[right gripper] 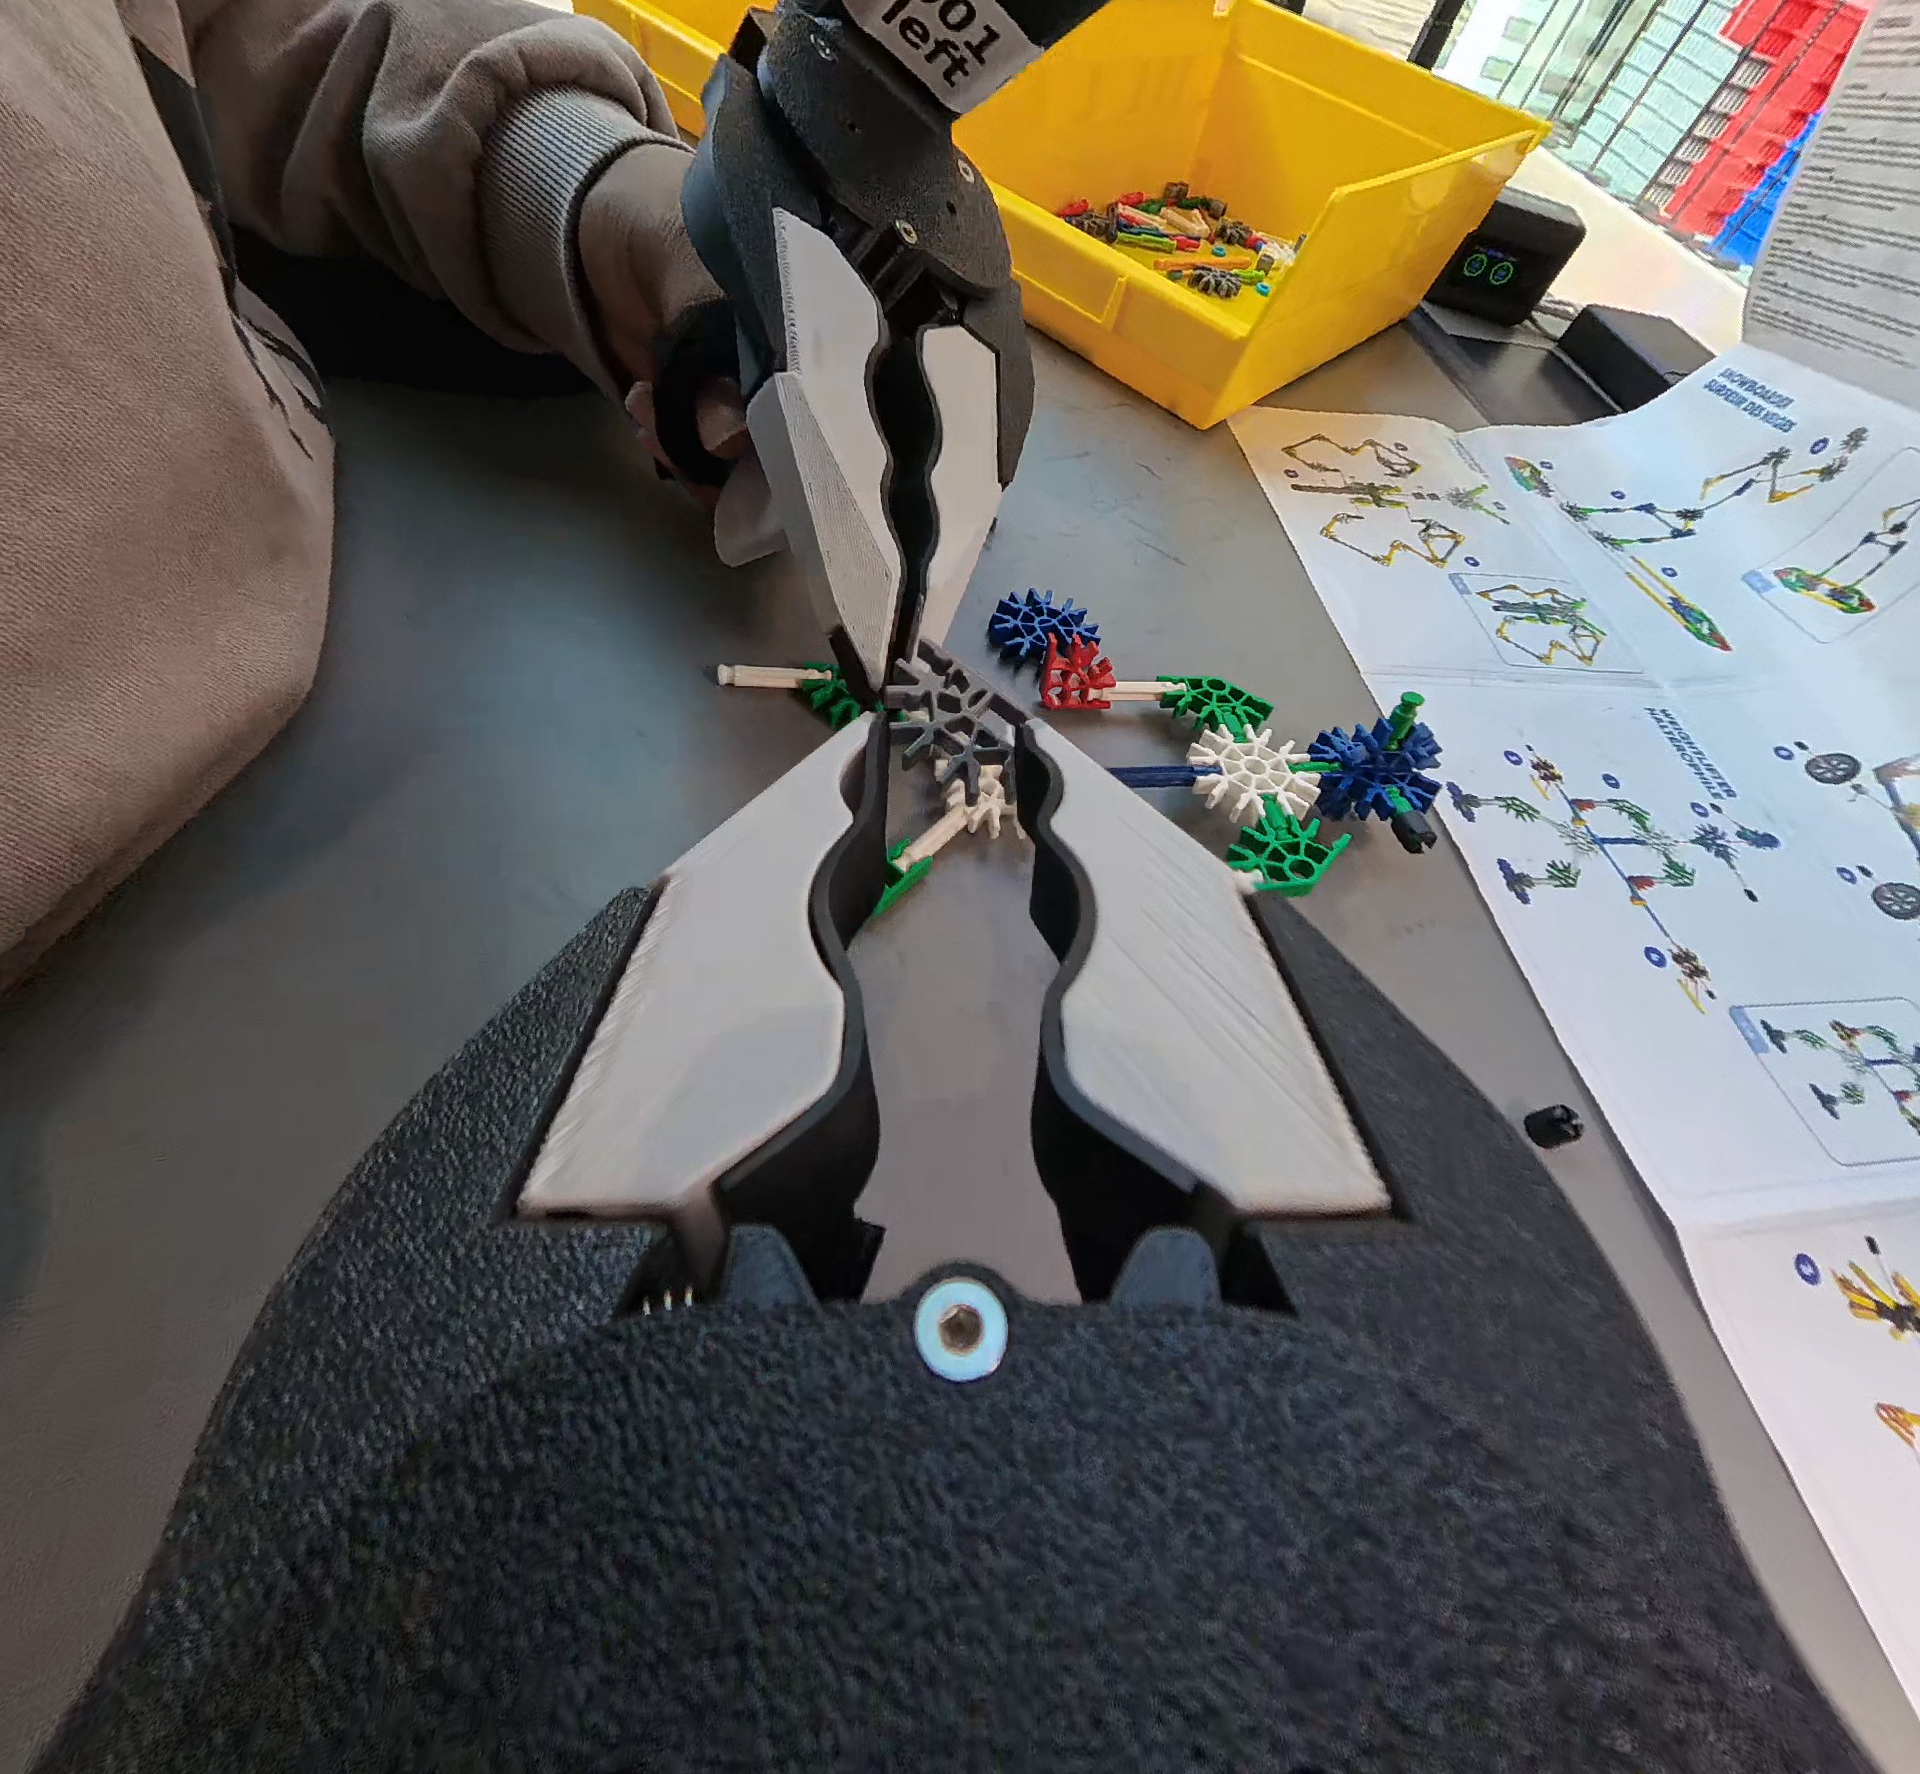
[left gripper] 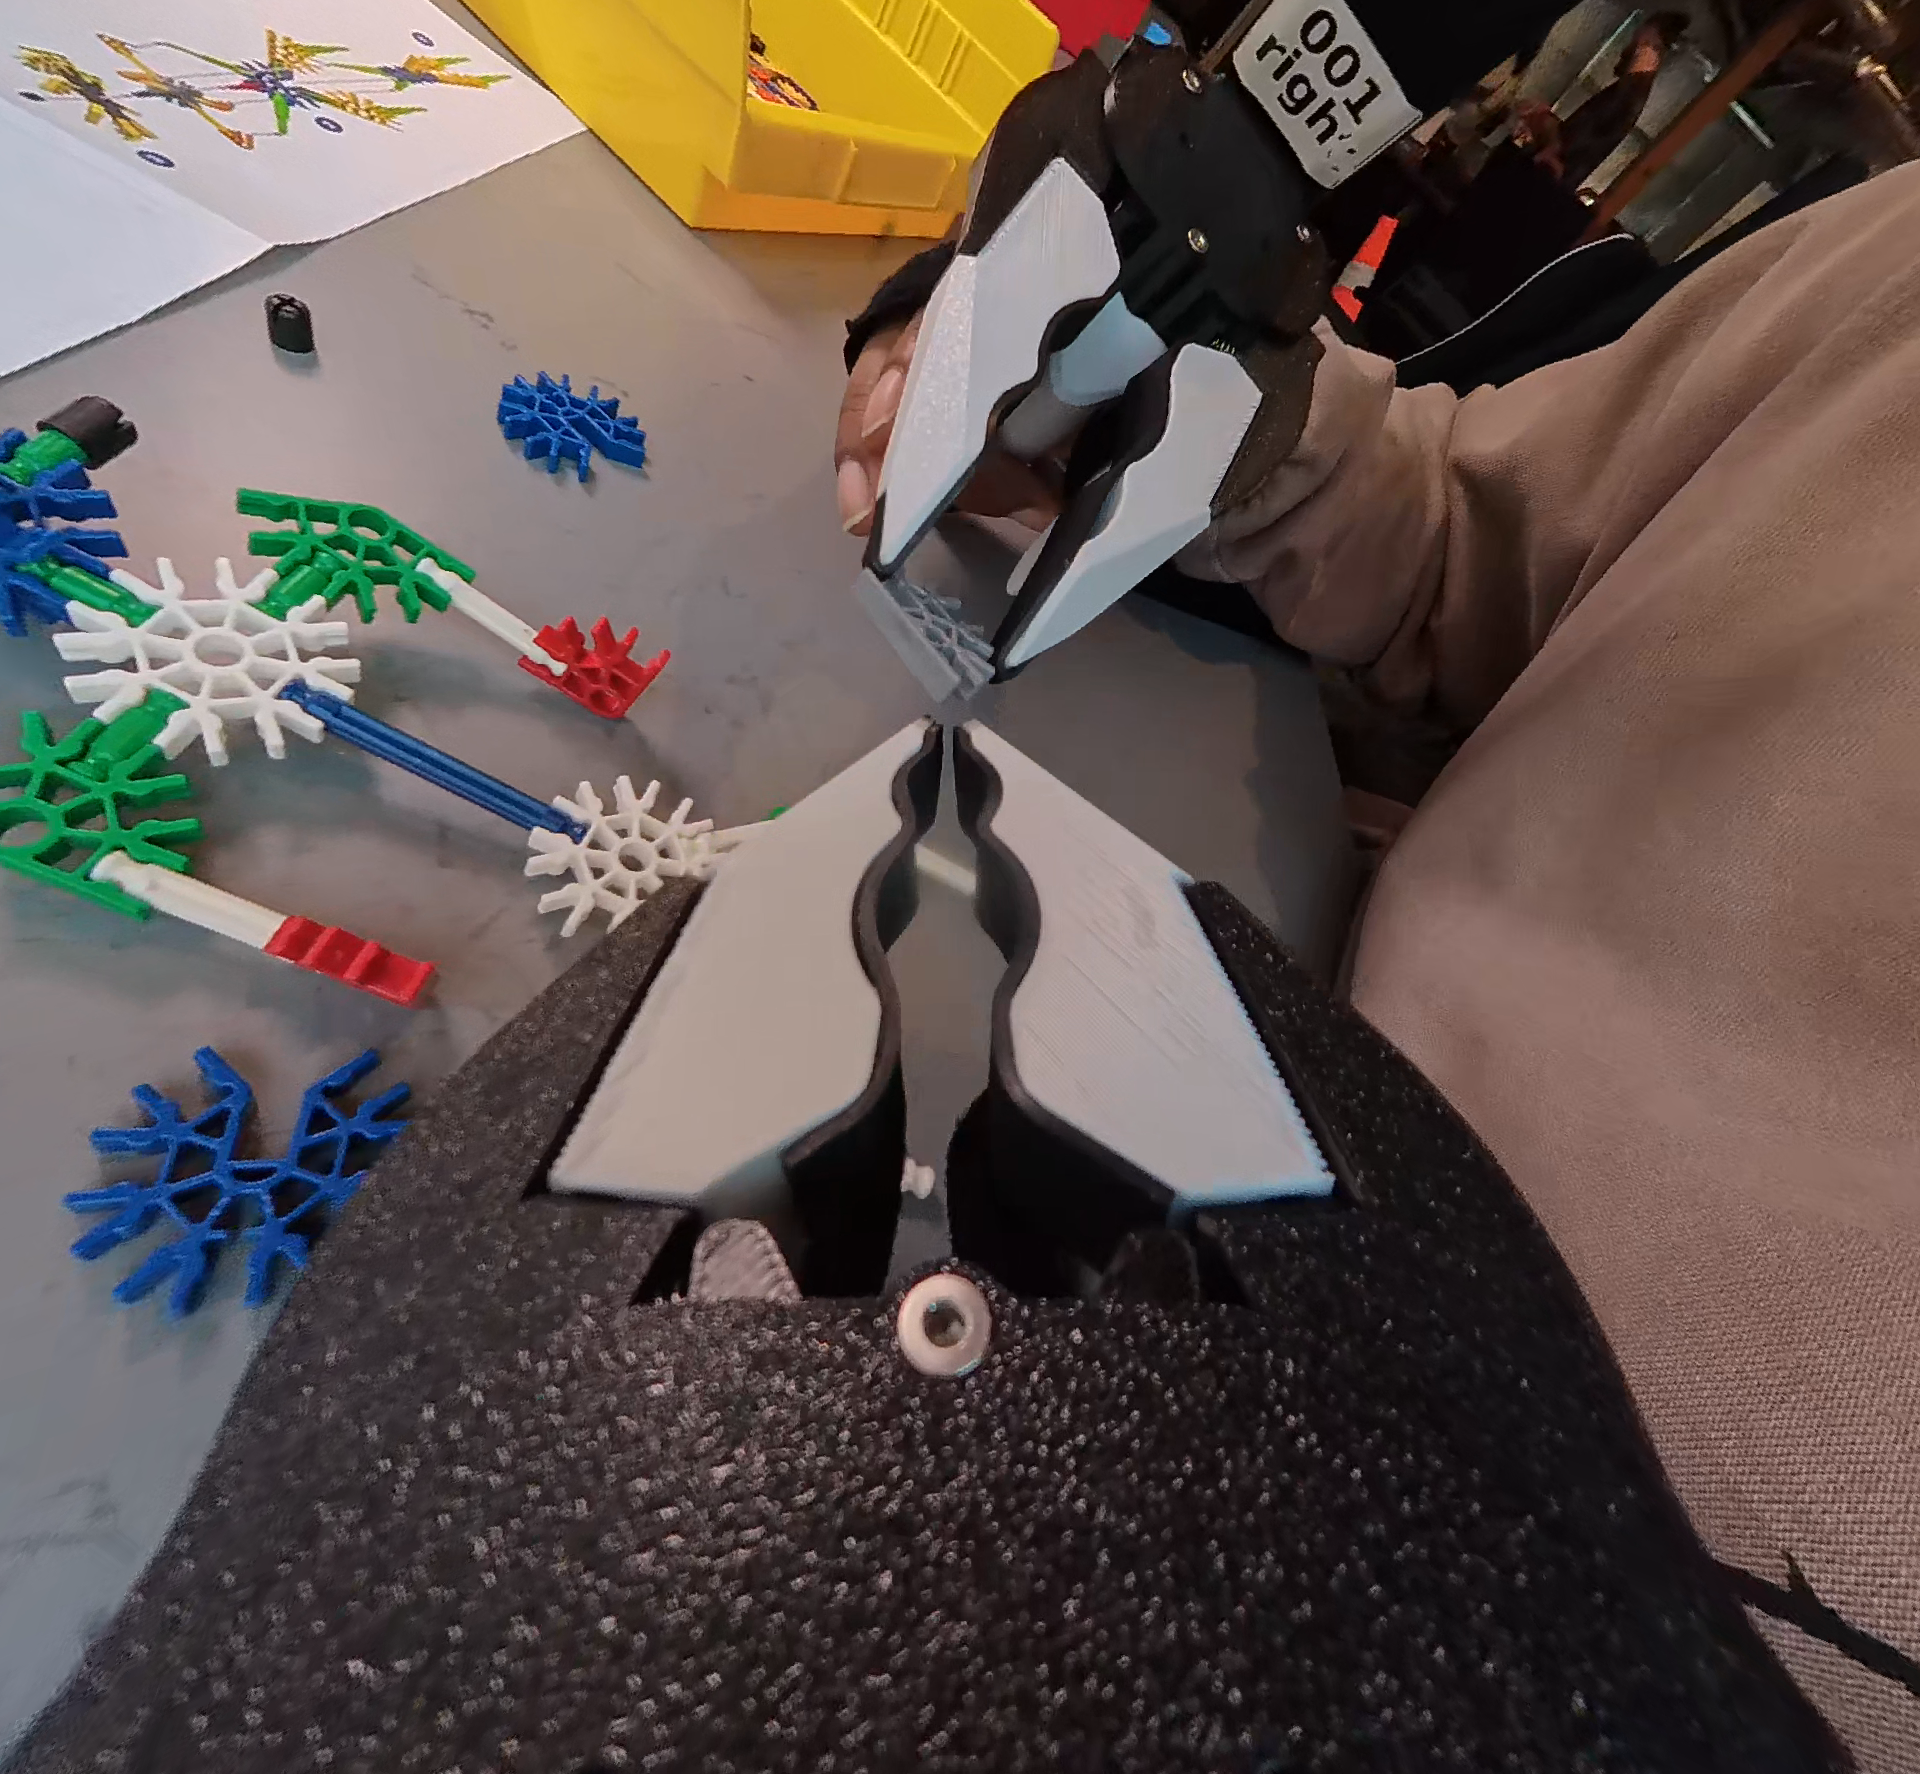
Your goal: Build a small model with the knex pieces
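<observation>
My right gripper clamps a flat grey plastic snowflake-shaped connector between its tips, above the grey tabletop. My left gripper comes down from above with its jaws pressed together, tips touching that connector's edge (whether it pinches anything, I cannot tell). Just beyond lies a built assembly of white, blue, green and red connectors and rods. A yellow plastic bin of mixed pieces stands behind, and printed instruction sheets lie to the right.

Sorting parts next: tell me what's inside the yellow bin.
The yellow bin holds a small heap of mixed coloured toy pieces on its floor. Its near wall hides the floor's front strip, so anything lying there cannot be seen.
</observation>
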